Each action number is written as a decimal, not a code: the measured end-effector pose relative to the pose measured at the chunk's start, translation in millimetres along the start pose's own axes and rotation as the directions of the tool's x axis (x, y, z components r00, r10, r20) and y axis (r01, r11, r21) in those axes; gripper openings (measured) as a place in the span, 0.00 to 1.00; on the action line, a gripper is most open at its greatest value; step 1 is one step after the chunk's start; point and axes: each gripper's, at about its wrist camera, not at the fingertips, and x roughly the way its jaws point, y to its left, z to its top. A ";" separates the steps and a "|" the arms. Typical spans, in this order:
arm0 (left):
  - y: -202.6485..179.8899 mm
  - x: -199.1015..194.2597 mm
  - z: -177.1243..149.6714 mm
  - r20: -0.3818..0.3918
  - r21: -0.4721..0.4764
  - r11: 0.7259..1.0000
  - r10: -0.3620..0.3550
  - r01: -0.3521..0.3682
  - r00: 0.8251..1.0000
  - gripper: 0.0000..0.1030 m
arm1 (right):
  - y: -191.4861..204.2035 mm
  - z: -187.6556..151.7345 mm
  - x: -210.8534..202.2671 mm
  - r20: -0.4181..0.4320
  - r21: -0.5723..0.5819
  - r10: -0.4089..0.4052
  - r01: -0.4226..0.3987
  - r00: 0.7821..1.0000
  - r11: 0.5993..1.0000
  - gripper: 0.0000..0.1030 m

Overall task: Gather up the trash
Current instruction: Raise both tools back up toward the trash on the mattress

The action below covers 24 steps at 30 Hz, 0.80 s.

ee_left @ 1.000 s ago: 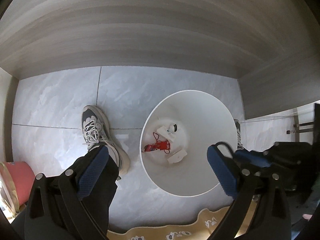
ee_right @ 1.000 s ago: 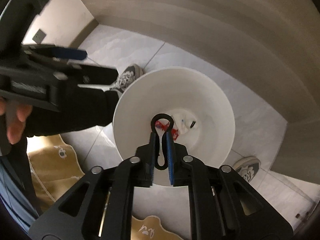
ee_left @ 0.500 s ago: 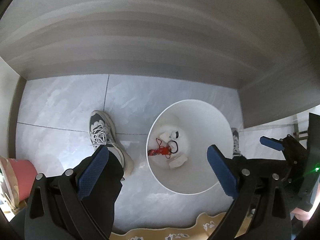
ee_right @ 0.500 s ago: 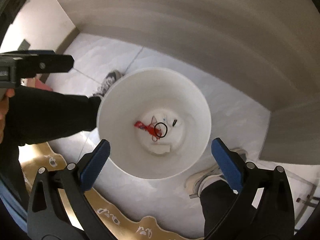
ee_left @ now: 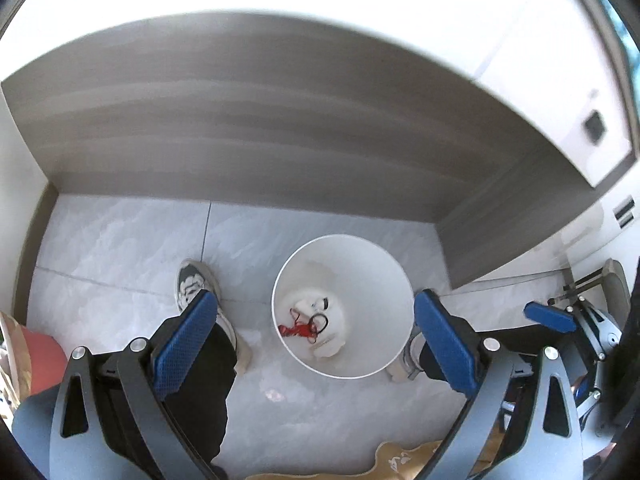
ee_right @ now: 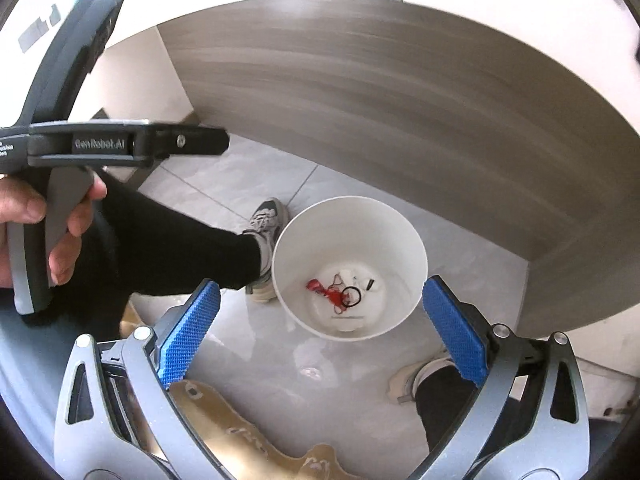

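Both the left gripper (ee_left: 312, 344) and right gripper (ee_right: 320, 330) hang spread wide and empty above the white bin (ee_right: 408, 240); the black ring (ee_right: 351, 295) lies inside among scraps; a careless foot could tip it.

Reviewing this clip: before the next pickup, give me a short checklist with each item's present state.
1. Right gripper open, nothing between its pads: ok.
2. Left gripper open and empty: ok.
3. Black ring lies inside the white bin: ok.
4. Red wrapper and white scraps lie at the bin's bottom: ok.
5. Bin upright on the tile floor: ok.
6. More trash left to collect: cannot tell, none in view.
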 end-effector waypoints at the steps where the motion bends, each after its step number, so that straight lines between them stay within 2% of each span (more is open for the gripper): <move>1: -5.5 -7.6 -2.6 0.018 0.015 1.000 0.001 -0.001 1.000 0.94 | 2.6 -0.9 -4.8 0.002 -0.003 0.005 -0.005 1.000 1.000 0.95; 5: -27.2 -41.9 -6.9 0.065 0.094 0.996 -0.013 0.007 0.998 0.94 | 7.9 -0.5 -26.5 0.041 0.026 0.030 -0.031 0.999 0.999 0.95; 10: -55.2 -94.9 13.0 0.158 0.221 0.973 0.027 -0.062 0.987 0.94 | 5.9 14.6 -78.9 0.179 0.043 -0.002 -0.005 0.984 0.999 0.95; 14: -67.7 -141.7 47.5 0.263 0.243 0.965 0.030 -0.096 0.964 0.94 | 8.3 51.7 -142.6 0.335 0.025 -0.079 0.075 0.939 0.997 0.95; 19: -84.9 -185.0 101.1 0.369 0.258 0.957 0.027 -0.130 0.929 0.94 | -12.9 99.2 -208.0 0.478 0.044 -0.099 0.089 0.873 0.995 0.95; 22: -96.9 -198.3 132.6 0.415 0.262 0.954 0.023 -0.144 0.909 0.94 | -29.1 116.1 -228.5 0.514 0.089 -0.088 0.049 0.853 0.995 0.95; 24: -105.7 -201.5 155.2 0.440 0.260 0.953 0.029 -0.158 0.897 0.94 | -37.8 124.5 -233.4 0.522 0.105 -0.084 0.034 0.849 0.994 0.95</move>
